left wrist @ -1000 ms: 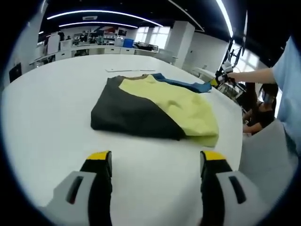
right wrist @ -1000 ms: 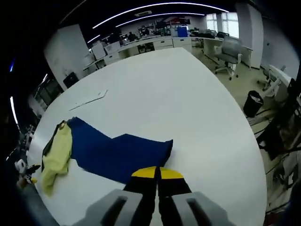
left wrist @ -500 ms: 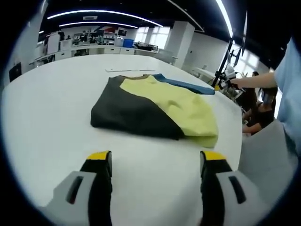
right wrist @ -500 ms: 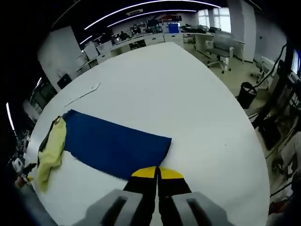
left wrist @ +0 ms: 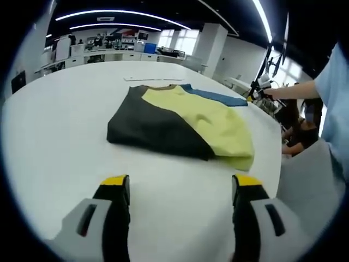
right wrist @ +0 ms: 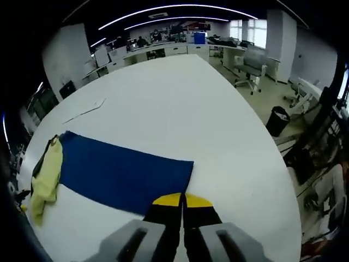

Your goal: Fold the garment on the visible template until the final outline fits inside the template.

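Our right tool (right wrist: 182,197) pinches the garment's blue panel (right wrist: 122,172); our left tool (left wrist: 178,185) gapes wide. Tugging too hard could drag the garment (left wrist: 180,123) across the worktop (left wrist: 54,142).

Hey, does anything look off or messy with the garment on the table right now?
Only that the garment is half done: its blue sleeve lies stretched flat from the folded body, with the right gripper shut on its end.

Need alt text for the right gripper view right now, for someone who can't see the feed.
The right gripper, jaws shut on the near edge of a blue sleeve, has it stretched flat across a white table. The garment's yellow part lies bunched at the sleeve's far end, at the view's left. Office desks and chairs fill the background.
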### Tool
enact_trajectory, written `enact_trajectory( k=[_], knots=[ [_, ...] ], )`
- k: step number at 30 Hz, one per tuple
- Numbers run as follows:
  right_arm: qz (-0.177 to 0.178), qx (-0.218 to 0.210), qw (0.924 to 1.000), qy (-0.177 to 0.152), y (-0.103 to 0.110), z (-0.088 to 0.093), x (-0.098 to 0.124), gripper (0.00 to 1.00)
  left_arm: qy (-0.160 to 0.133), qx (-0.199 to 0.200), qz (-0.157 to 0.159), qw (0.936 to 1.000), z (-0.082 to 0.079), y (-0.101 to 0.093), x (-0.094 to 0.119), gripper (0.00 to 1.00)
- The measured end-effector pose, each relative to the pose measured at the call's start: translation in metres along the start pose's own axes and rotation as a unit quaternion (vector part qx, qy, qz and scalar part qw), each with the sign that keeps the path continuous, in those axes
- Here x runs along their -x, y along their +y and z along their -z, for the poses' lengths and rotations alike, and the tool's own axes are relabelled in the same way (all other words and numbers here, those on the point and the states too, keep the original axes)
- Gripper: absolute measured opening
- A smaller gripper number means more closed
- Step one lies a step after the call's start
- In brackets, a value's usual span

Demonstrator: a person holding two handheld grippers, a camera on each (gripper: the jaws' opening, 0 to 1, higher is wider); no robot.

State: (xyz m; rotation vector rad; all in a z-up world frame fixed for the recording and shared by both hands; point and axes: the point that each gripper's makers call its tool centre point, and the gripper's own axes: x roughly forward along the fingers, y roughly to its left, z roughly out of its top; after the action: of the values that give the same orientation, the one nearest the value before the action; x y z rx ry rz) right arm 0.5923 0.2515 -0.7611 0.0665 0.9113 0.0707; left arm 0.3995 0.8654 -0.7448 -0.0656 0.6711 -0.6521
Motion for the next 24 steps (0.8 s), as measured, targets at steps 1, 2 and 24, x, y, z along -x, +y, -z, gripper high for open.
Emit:
enact_trajectory(
  k=[1, 2, 24],
  knots=[
    [0.001, 0.001, 1.0000, -0.001, 0.000, -0.001, 0.000, 0.00, 0.000, 0.000, 0.000, 1.0000, 0.000, 0.000, 0.000, 0.74],
    [0.002, 0.005, 1.0000, -0.002, 0.000, -0.002, -0.002, 0.00, 0.001, 0.000, 0.000, 1.0000, 0.000, 0.000, 0.000, 0.74],
    [-0.040, 0.046, 0.9971, -0.046, 0.013, 0.000, 0.013, 0.34, -0.007, -0.004, 0.001, 1.0000, -0.003, -0.002, 0.002, 0.74]
  ],
)
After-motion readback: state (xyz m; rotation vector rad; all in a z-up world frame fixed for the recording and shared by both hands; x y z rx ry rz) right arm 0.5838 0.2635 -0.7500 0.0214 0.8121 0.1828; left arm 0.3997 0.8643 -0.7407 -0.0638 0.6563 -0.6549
